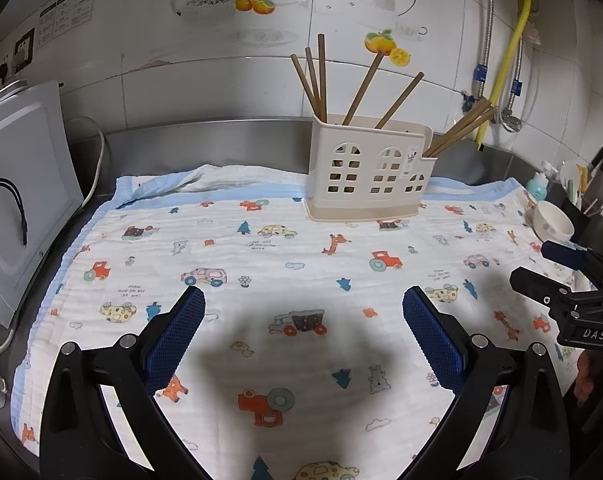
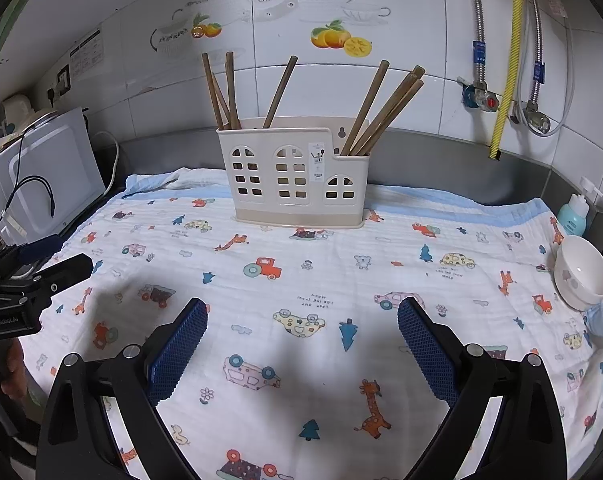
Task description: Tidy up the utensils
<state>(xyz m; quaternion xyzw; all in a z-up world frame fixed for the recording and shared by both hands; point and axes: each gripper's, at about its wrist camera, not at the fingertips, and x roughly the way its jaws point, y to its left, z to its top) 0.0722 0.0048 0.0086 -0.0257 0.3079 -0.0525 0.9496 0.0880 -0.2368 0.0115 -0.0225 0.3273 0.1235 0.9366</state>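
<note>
A cream utensil holder (image 1: 367, 170) (image 2: 293, 178) with window-shaped cut-outs stands at the back of a cartoon-print cloth (image 1: 261, 264) (image 2: 321, 280). Several brown chopsticks (image 1: 319, 80) (image 2: 227, 88) stick up from its taller left part, and several more (image 1: 461, 126) (image 2: 385, 108) lean right out of its lower right part. My left gripper (image 1: 303, 300) hovers open over the cloth's near side, nothing between its blue pads. My right gripper (image 2: 301, 312) is open and empty too. Each gripper shows at the other view's edge: the right one (image 1: 549, 268), the left one (image 2: 57, 256).
A white bowl (image 1: 551, 222) (image 2: 581, 276) sits at the cloth's right edge, a teal bottle (image 2: 572, 216) behind it. A knife rack (image 1: 597, 188) stands far right. A white appliance (image 1: 21, 200) (image 2: 41, 172) with cables fills the left. Pipes and a yellow hose (image 2: 509, 60) hang on the tiled wall.
</note>
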